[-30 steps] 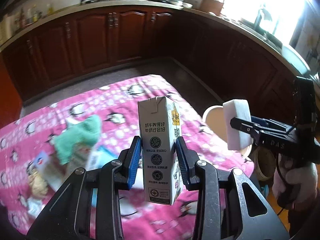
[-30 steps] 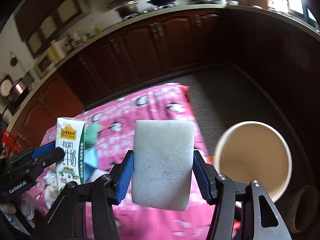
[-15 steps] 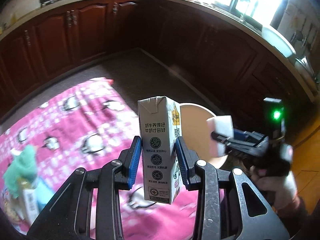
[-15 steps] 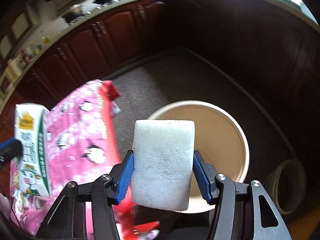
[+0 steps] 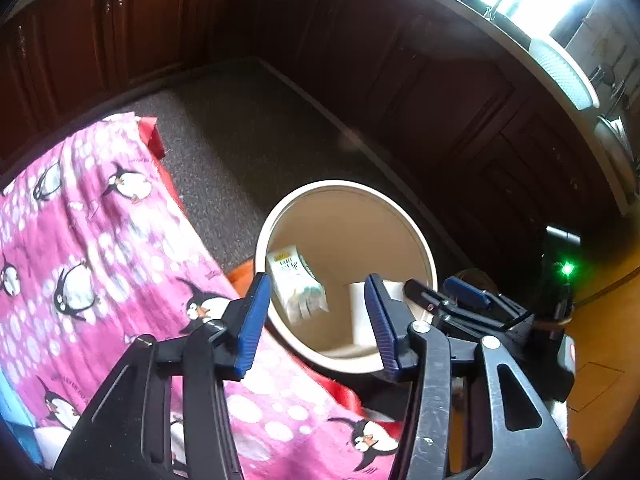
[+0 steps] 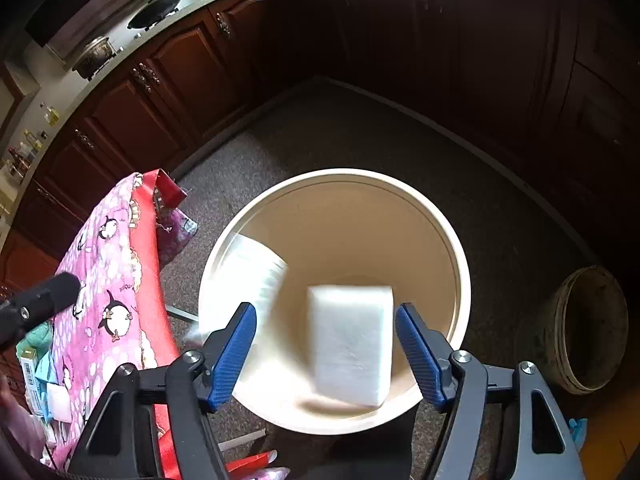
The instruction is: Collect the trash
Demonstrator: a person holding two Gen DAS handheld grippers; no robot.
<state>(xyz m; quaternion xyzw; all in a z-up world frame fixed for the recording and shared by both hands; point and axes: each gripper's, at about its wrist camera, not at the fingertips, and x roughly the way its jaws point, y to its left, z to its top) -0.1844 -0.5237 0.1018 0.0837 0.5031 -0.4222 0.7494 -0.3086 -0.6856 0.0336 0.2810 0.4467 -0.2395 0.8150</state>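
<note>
My left gripper [image 5: 316, 324] hangs over the cream trash bin [image 5: 344, 188], its jaws opening and nothing between them. The white milk carton [image 5: 296, 284] is loose and tumbling inside the bin. My right gripper [image 6: 326, 356] is also above the bin [image 6: 336, 176] with its jaws opening. The white sponge [image 6: 350, 344] shows blurred in the gap, clear of both pads, dropping into the bin. The carton [image 6: 256, 276] is a blurred white shape at the bin's left wall. In the left wrist view the right gripper [image 5: 444, 298] sits at the bin's right rim.
The table with a pink penguin cloth [image 5: 100, 248] stands directly left of the bin; more trash [image 6: 36, 364] lies on it. A dark old bucket [image 6: 588, 328] is on the floor to the right. Dark wooden cabinets [image 6: 168, 80] ring the grey floor.
Both grippers moved from above the table to over the bin and tilted downward. Both have opened: the carton left the left jaws and the sponge left the right jaws.
</note>
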